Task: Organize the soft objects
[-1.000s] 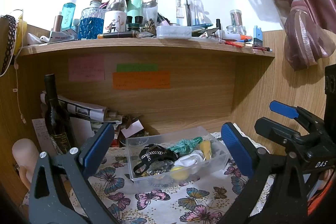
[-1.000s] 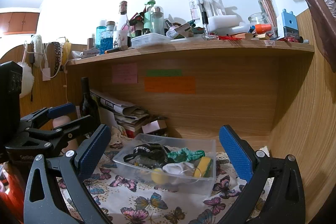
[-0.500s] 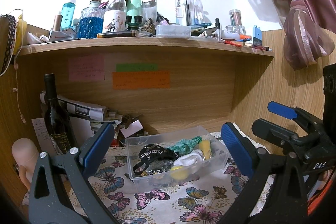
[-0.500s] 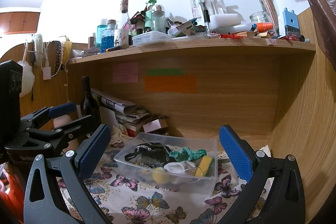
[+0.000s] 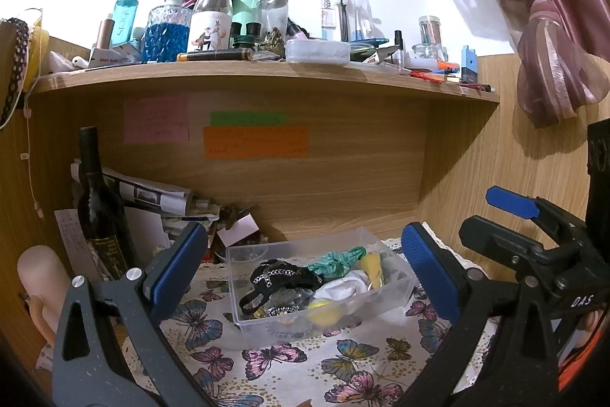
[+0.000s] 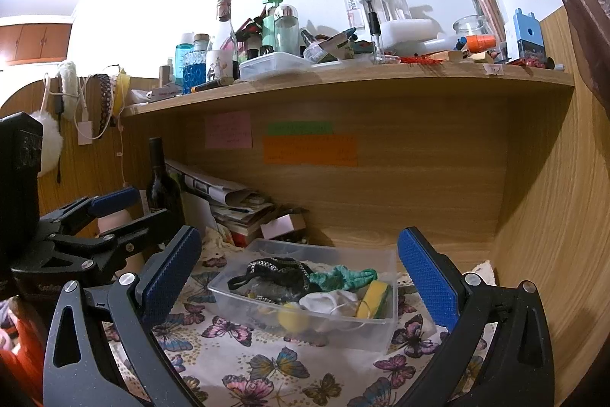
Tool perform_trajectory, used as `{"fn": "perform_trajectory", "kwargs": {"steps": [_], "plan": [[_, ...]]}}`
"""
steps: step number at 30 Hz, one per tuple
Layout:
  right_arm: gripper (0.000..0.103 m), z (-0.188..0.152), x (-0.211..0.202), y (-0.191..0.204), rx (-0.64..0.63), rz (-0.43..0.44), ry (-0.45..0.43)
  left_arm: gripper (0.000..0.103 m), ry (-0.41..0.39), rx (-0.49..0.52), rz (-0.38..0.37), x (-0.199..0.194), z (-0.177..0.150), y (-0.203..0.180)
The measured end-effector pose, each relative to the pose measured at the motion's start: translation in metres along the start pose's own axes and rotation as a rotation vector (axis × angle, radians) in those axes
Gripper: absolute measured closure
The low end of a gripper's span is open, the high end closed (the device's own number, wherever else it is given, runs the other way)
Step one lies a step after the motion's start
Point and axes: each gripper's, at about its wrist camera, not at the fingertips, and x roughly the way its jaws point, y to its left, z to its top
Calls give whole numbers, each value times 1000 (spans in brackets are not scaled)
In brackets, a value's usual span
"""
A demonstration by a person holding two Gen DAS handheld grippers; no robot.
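A clear plastic bin (image 5: 396,287) (image 6: 381,325) sits on the butterfly cloth under the shelf. It holds soft items: a black strap piece (image 5: 284,277) (image 6: 278,271), a teal scrunchie (image 5: 337,260) (image 6: 345,277), a white cloth (image 5: 343,288) (image 6: 328,300), a yellow sponge (image 5: 373,266) (image 6: 375,298) and a yellow ball (image 5: 324,309) (image 6: 291,317). My left gripper (image 5: 303,267) is open and empty, back from the bin. My right gripper (image 6: 299,273) is open and empty, also short of the bin. Each gripper shows at the edge of the other's view.
A dark wine bottle (image 5: 97,205) (image 6: 160,185) stands at the left beside stacked papers (image 5: 152,193) (image 6: 228,201). The wooden shelf (image 5: 267,75) (image 6: 343,79) above carries many bottles and jars. Wooden walls close the back and right. A curtain (image 5: 549,63) hangs at the right.
Almost nothing differs. Both grippers stay open and drift very slightly; the bin and its contents have not moved.
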Motion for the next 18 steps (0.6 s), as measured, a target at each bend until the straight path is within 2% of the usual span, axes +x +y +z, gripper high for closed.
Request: {"fn": "perform_trajectory", "kwargs": {"steps": [18], "plan": [[0, 0, 2, 3, -4, -2, 3, 0, 19, -15, -19, 4, -1, 4]]}}
